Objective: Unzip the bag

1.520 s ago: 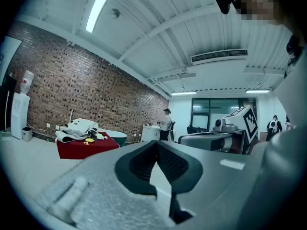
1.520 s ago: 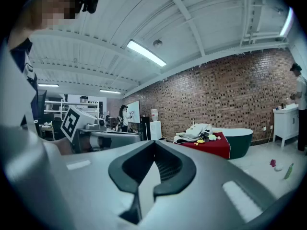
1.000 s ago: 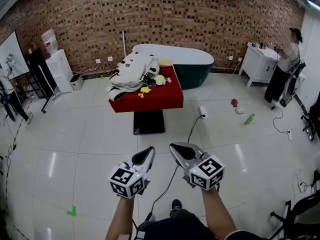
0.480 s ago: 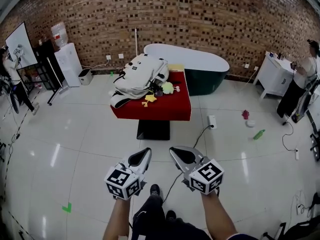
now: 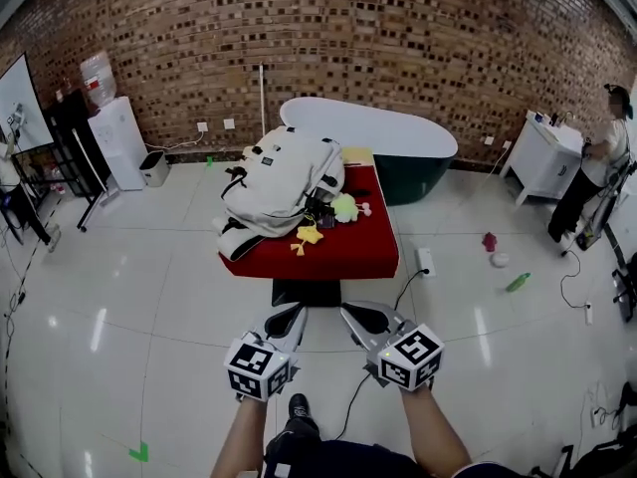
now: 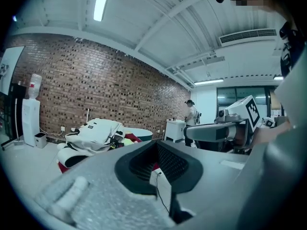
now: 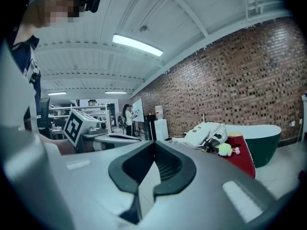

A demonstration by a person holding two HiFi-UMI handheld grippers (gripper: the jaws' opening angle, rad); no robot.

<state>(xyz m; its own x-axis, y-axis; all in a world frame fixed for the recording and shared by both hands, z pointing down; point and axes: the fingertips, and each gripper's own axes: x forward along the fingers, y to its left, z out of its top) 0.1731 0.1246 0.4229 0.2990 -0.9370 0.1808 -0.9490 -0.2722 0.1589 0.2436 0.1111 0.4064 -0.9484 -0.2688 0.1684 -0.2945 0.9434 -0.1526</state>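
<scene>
A white backpack (image 5: 282,178) lies on a red-topped table (image 5: 343,254) ahead, with small plush toys (image 5: 344,207) beside it. The same white backpack (image 6: 97,133) shows far off in the left gripper view, and the white backpack (image 7: 206,133) again in the right gripper view. My left gripper (image 5: 289,319) and right gripper (image 5: 355,317) hang side by side over the floor, just short of the table's near edge. Both are shut with nothing between their jaws.
A bathtub (image 5: 373,132) stands behind the table. A cable (image 5: 383,333) runs across the floor near a power strip (image 5: 422,261). A person (image 5: 592,180) stands by a white cabinet (image 5: 539,150) at far right. A water dispenser (image 5: 115,137) is at left.
The table and backpack have come closer and larger in the head view as I walk toward them. Both grippers stayed shut and side by side.
</scene>
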